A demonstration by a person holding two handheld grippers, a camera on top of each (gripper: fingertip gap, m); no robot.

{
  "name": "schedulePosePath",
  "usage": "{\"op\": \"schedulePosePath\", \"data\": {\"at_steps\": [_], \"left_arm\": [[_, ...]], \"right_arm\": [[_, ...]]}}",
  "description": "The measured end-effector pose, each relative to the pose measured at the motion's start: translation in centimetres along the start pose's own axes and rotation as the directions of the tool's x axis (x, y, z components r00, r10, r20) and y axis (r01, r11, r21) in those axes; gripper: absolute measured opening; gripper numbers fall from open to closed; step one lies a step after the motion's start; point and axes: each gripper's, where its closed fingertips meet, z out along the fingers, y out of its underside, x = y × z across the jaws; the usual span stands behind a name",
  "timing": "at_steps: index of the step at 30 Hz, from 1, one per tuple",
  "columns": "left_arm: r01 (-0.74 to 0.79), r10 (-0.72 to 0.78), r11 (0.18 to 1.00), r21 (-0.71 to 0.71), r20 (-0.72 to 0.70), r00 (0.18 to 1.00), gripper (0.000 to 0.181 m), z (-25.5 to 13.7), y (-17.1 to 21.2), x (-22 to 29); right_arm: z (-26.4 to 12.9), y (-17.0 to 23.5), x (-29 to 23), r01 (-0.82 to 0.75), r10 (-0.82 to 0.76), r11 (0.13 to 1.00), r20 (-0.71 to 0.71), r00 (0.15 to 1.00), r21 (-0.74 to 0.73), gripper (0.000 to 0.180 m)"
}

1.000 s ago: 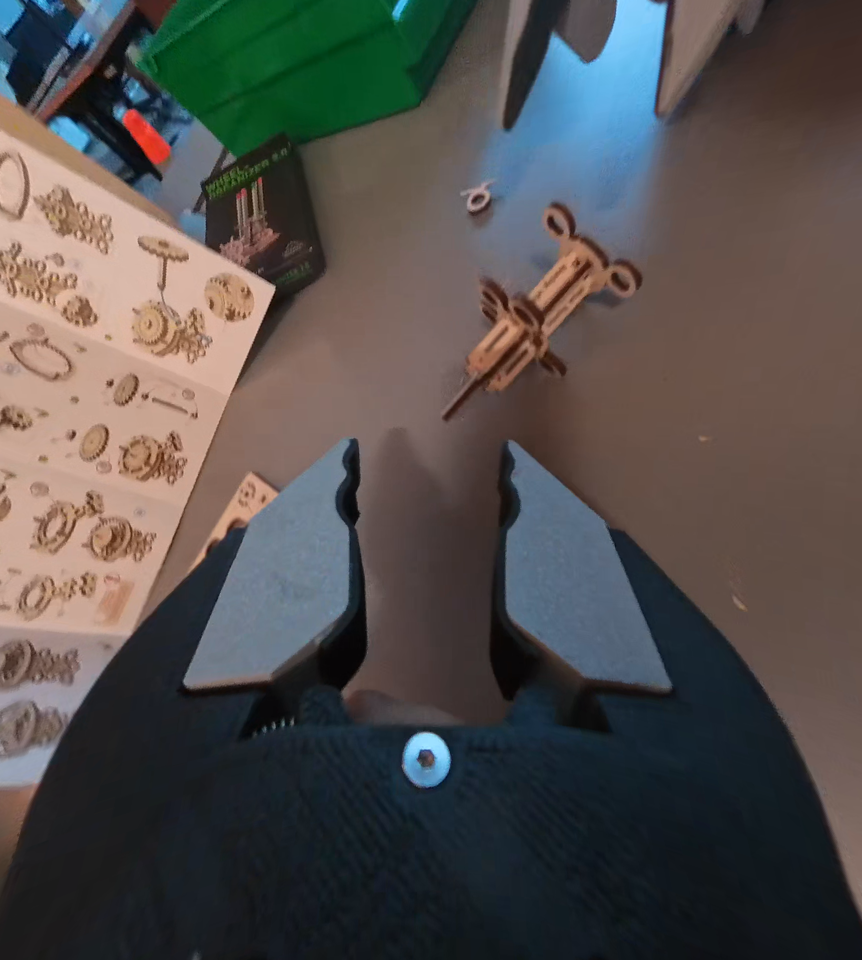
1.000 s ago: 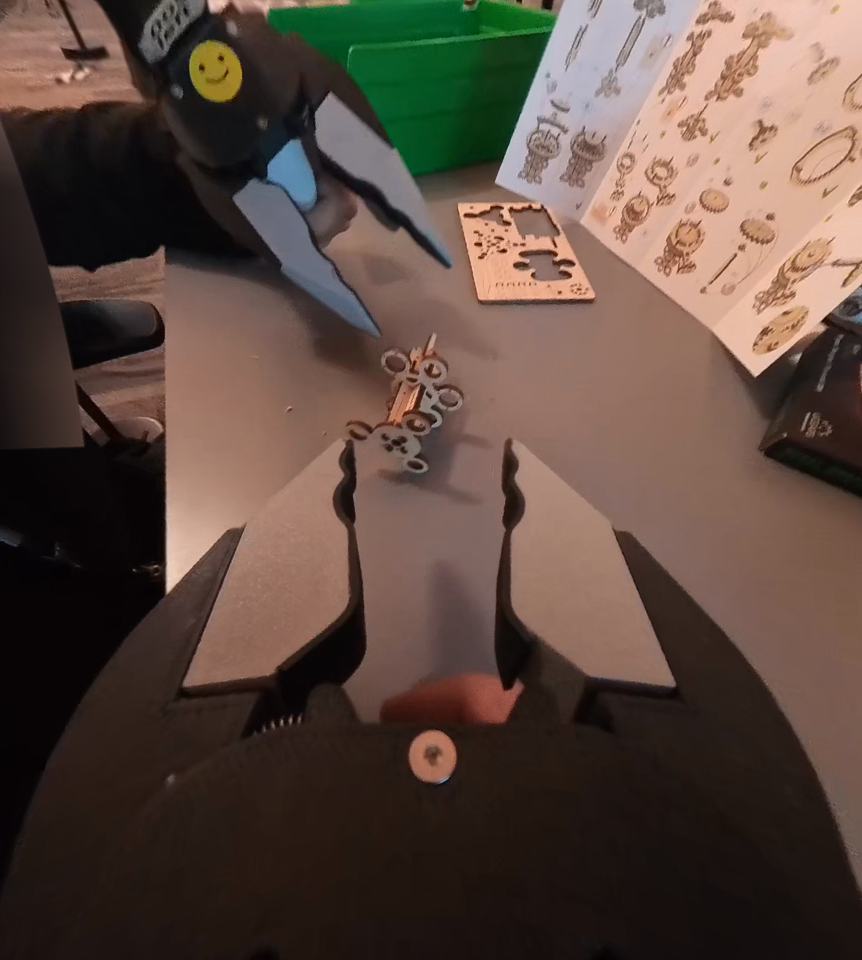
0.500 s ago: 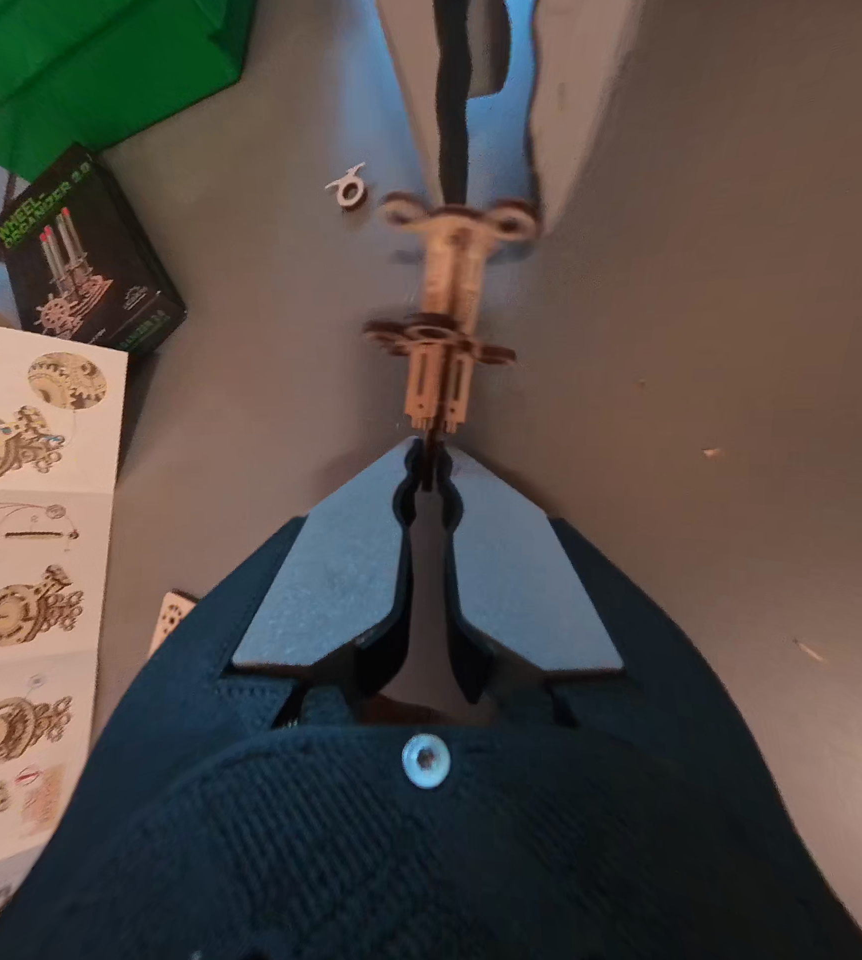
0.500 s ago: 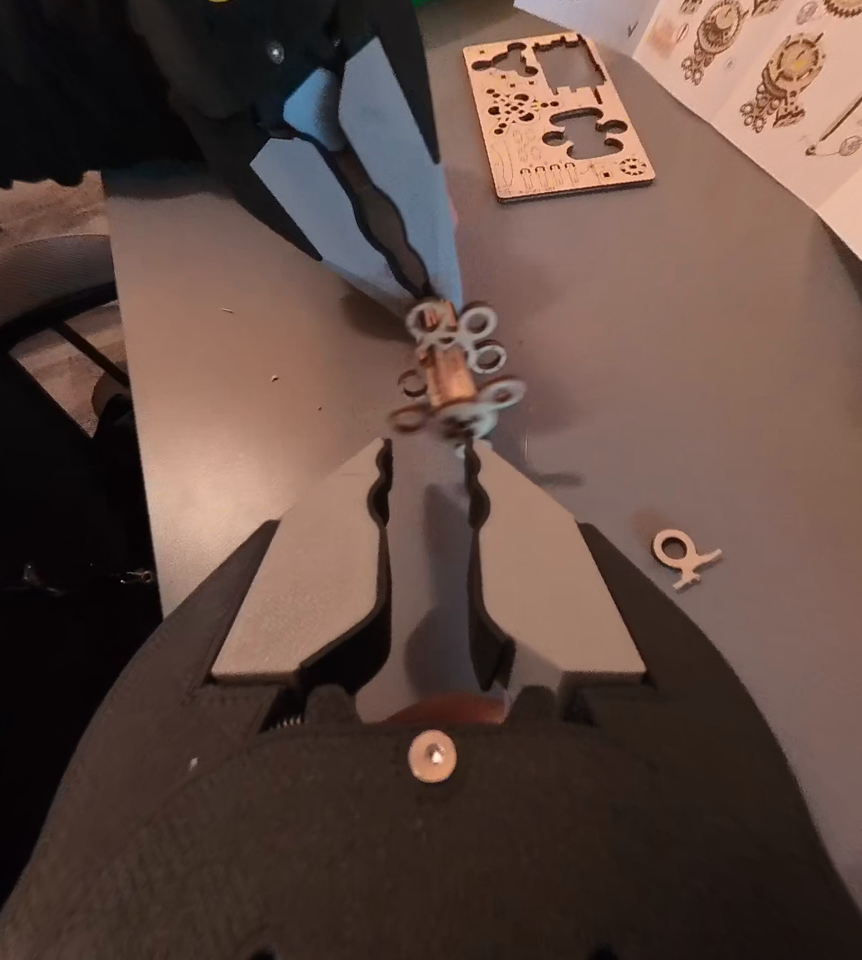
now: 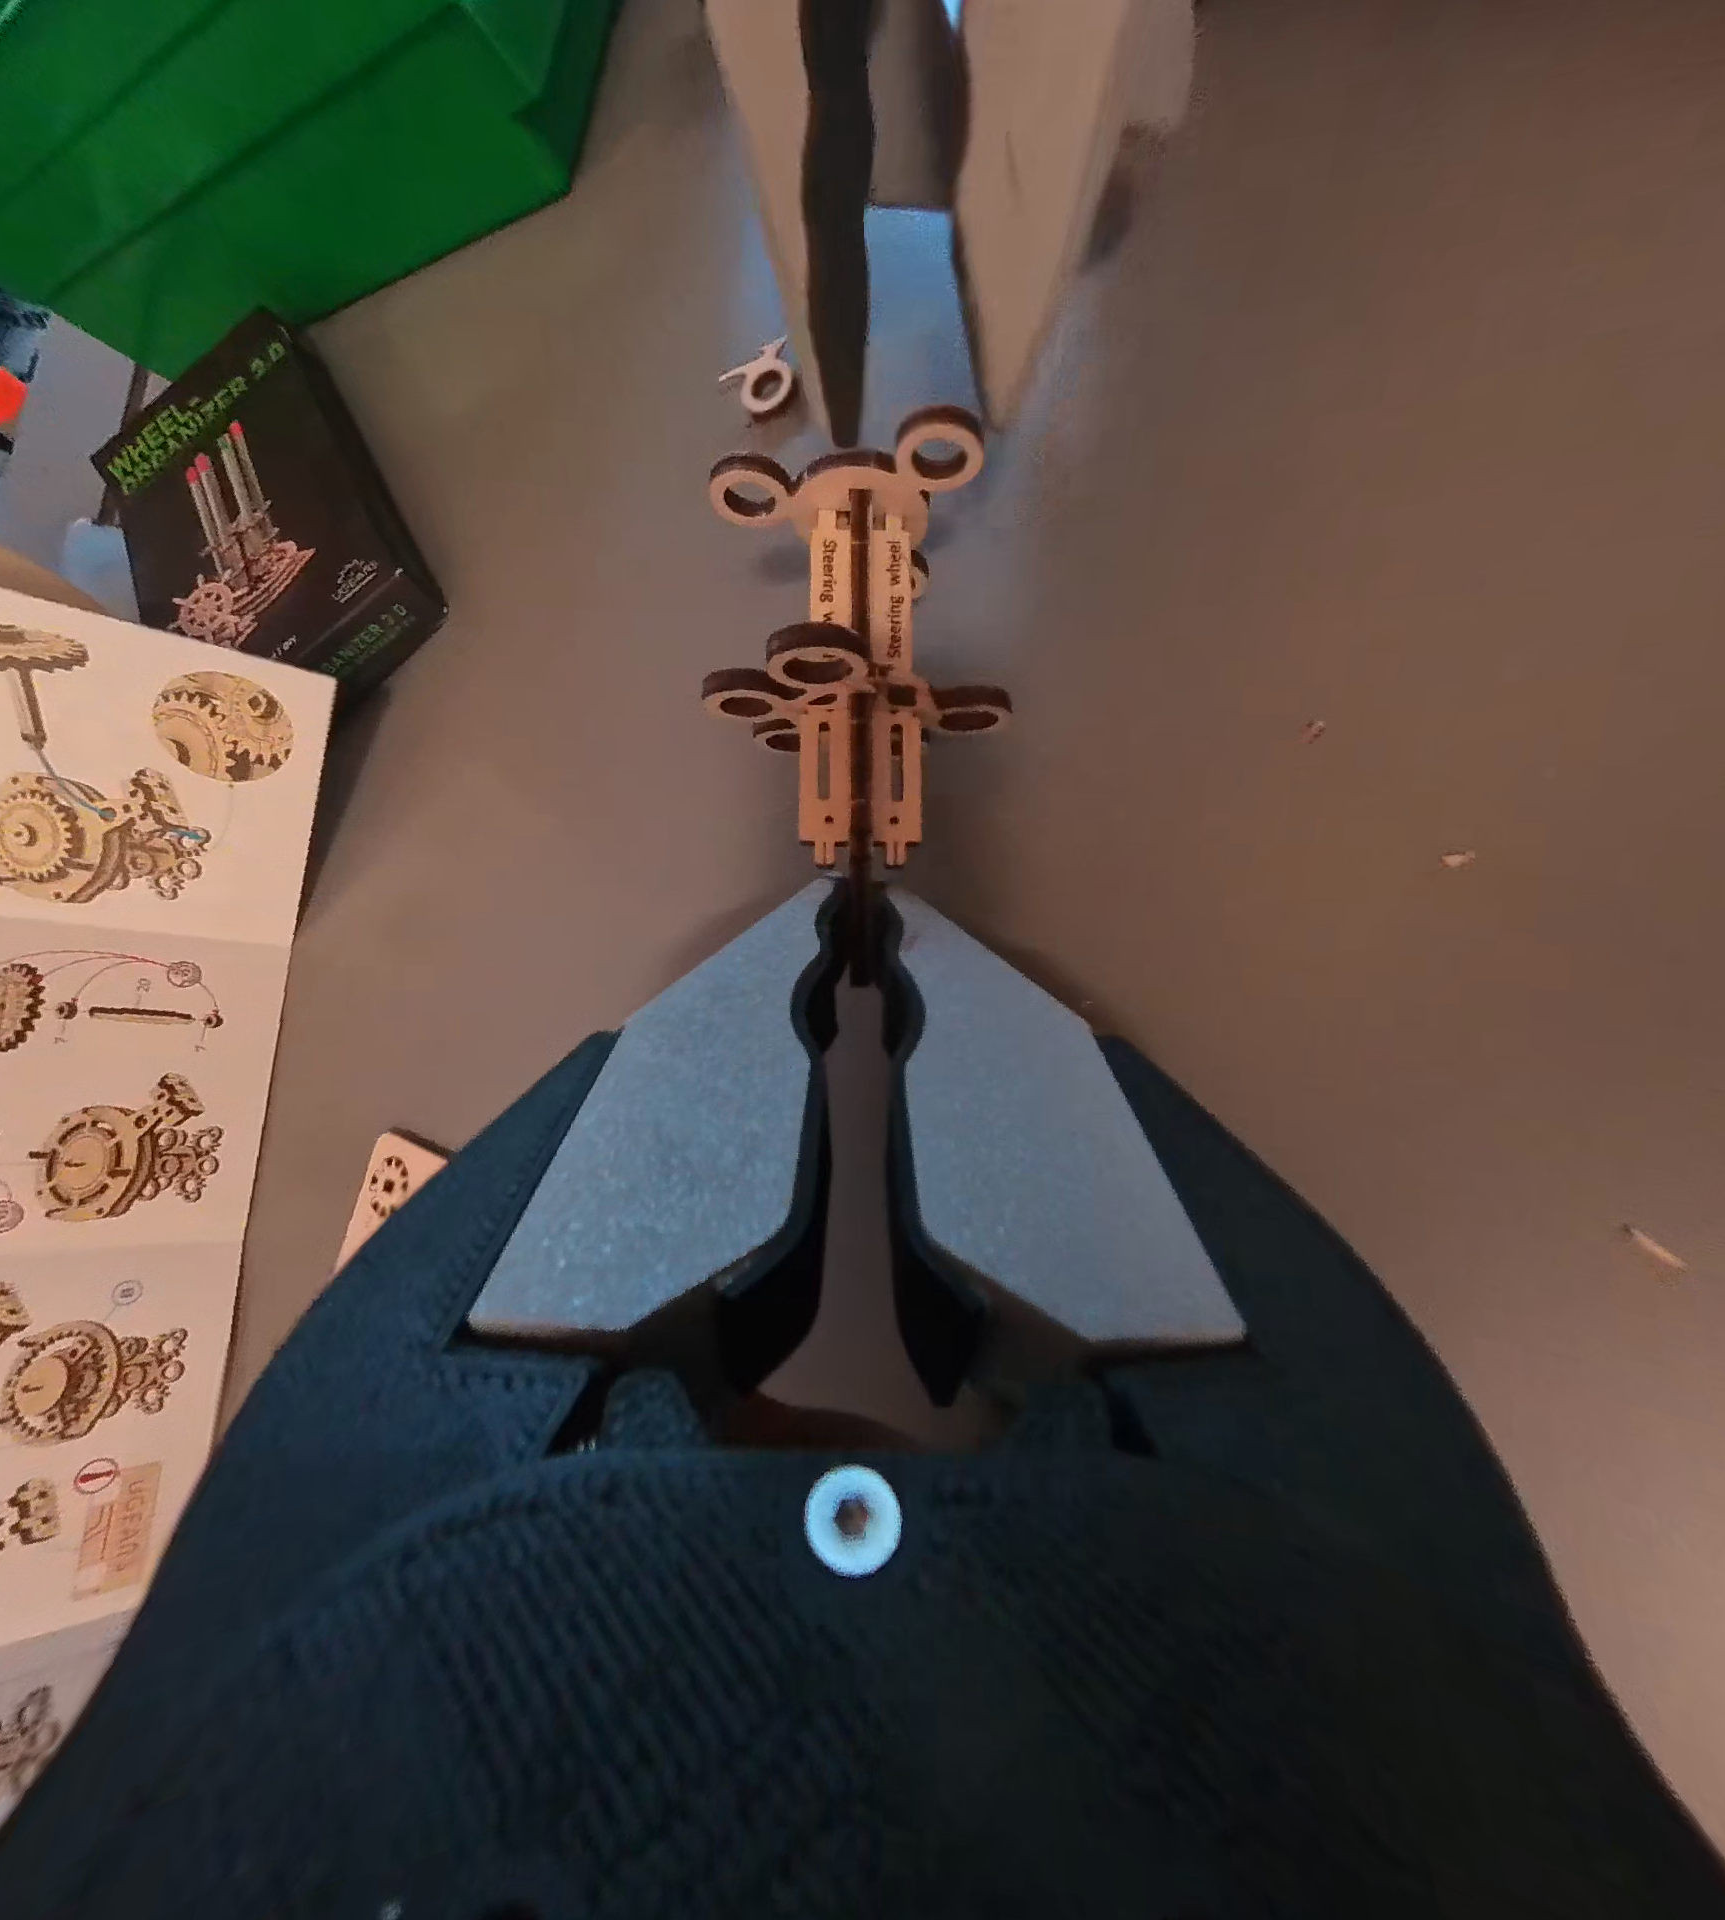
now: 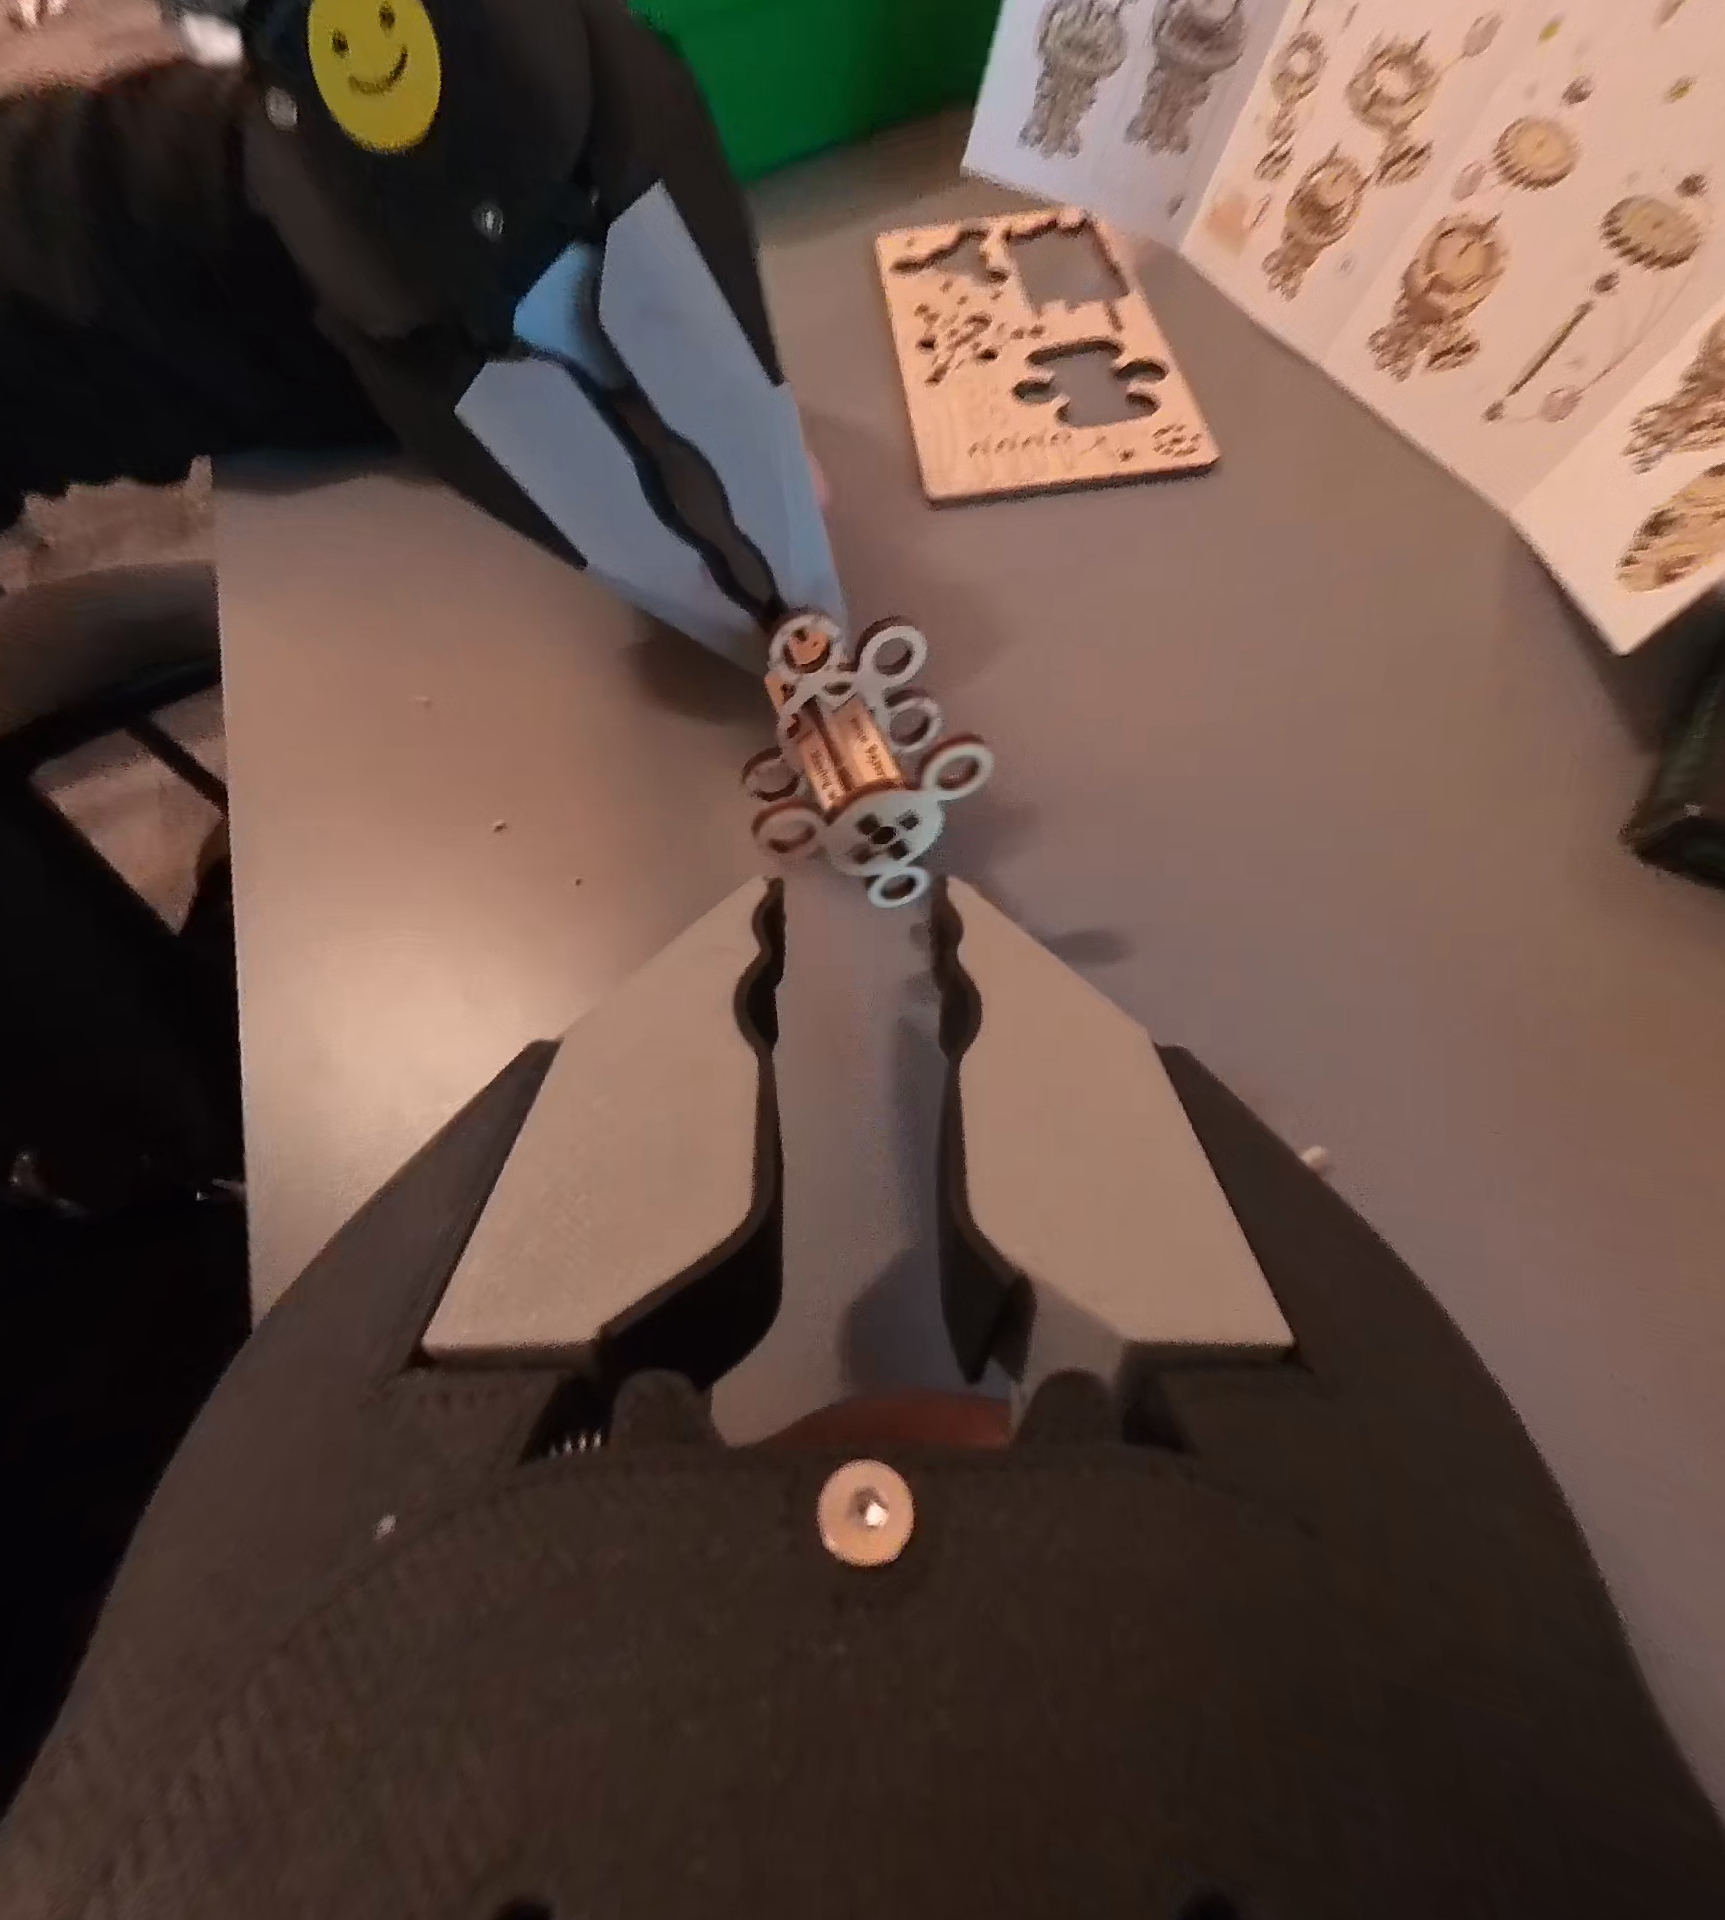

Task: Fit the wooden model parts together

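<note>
The wooden model assembly (image 5: 858,665) is a slatted bar with two ring-lobed discs. My left gripper (image 5: 856,904) is shut on the thin stem at its near end and holds it out along the fingers. In the right wrist view the same assembly (image 6: 858,769) hangs from the left gripper (image 6: 796,613), end disc facing me. My right gripper (image 6: 858,894) is open and empty, its jaws partly narrowed, tips just short of that end disc. I cannot tell whether they touch it. A small loose wooden ring piece (image 5: 764,379) lies on the grey table (image 5: 1357,935).
A punched-out wooden sheet (image 6: 1045,364) lies flat behind the assembly. A folded instruction sheet (image 5: 58,1039) stands at the left, also in the right wrist view (image 6: 1460,260). A black box (image 5: 266,520) and a green bin (image 5: 214,135) sit behind it. The table edge (image 6: 224,831) runs beside a chair. Tip to tip, the grippers are about 8 cm apart.
My left gripper closed on the assembly's stem, which lay loose on the table a second ago, and holds it straight ahead. My right gripper narrowed its jaws and came up to the assembly's far end.
</note>
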Motion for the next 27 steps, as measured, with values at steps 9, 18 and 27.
{"op": "schedulePosePath", "data": {"at_steps": [9,18,27], "left_arm": [[0.062,-0.06,0.997,0.049,-0.027,0.998,0.0,0.2,-0.5,0.0],[0.103,-0.1,0.991,0.089,-0.039,0.994,0.0,-0.2,-1.0,-0.3],[0.14,-0.132,0.983,0.118,-0.07,0.989,0.0,-0.2,-1.9,0.1]], "right_arm": [[0.5,-1.1,1.0,-0.023,0.019,0.999,0.093,0.995,0.035,0.039],[-0.3,-1.1,0.4,0.144,-0.15,0.988,0.14,0.979,0.053,0.03],[0.6,-1.5,0.0,0.179,-0.185,0.982,0.122,0.975,0.055,0.022]]}}
